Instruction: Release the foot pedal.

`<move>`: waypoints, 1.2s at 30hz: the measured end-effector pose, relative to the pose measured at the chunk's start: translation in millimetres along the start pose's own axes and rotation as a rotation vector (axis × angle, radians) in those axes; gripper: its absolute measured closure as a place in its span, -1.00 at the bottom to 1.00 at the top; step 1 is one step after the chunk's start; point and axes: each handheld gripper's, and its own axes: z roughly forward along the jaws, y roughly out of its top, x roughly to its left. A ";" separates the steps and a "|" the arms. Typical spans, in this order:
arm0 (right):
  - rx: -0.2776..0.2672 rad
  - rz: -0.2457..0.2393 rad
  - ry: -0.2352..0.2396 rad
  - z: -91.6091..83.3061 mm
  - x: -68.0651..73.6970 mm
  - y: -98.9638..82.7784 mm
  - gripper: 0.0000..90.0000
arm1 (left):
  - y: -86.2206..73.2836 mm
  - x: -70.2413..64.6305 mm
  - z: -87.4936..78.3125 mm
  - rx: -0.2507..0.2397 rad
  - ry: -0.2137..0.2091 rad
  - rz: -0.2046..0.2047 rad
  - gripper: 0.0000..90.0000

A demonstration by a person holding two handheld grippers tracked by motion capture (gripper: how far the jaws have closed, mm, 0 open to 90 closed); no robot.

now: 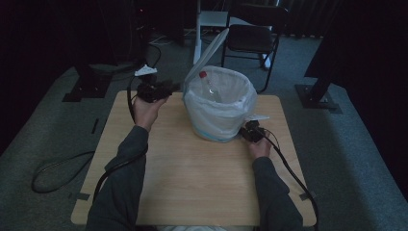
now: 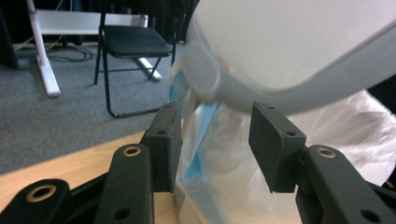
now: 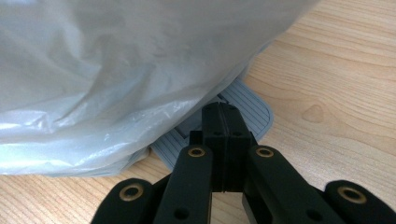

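Note:
A bin lined with a white bag point(image 1: 219, 118) stands on the wooden table point(image 1: 202, 178), its lid point(image 1: 208, 54) tilted up at the back left. Inside it lies a clear bottle with a red cap point(image 1: 210, 86). My left gripper point(image 1: 168, 88) is at the bin's left rear, just under the raised lid point(image 2: 289, 46). Its jaws point(image 2: 215, 135) are open and face the bag point(image 2: 224, 158) with nothing pinched between them. My right gripper point(image 1: 246, 132) sits low at the bin's front right. It is shut point(image 3: 223, 109), with its tips resting on the grey ribbed pedal point(image 3: 254, 105) under the bag point(image 3: 116, 70).
Behind the table stand a black folding chair point(image 1: 251, 39) and a white post point(image 1: 197, 33). A black cable point(image 1: 53, 171) loops on the grey carpet at the left. Dark stand feet point(image 1: 315, 96) flank the table at the back corners.

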 end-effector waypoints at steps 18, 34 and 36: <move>-0.026 0.005 -0.019 -1.2 2.4 -3.4 1.00 | -38.7 21.0 6.6 0.060 0.015 -0.064 0.22; -0.046 0.012 -0.014 -5.3 1.9 -1.6 1.00 | -50.8 22.4 13.4 0.089 0.015 -0.073 0.22; -0.050 0.015 -0.017 -5.6 2.4 -1.7 1.00 | -52.0 22.0 14.2 0.092 0.014 -0.073 0.22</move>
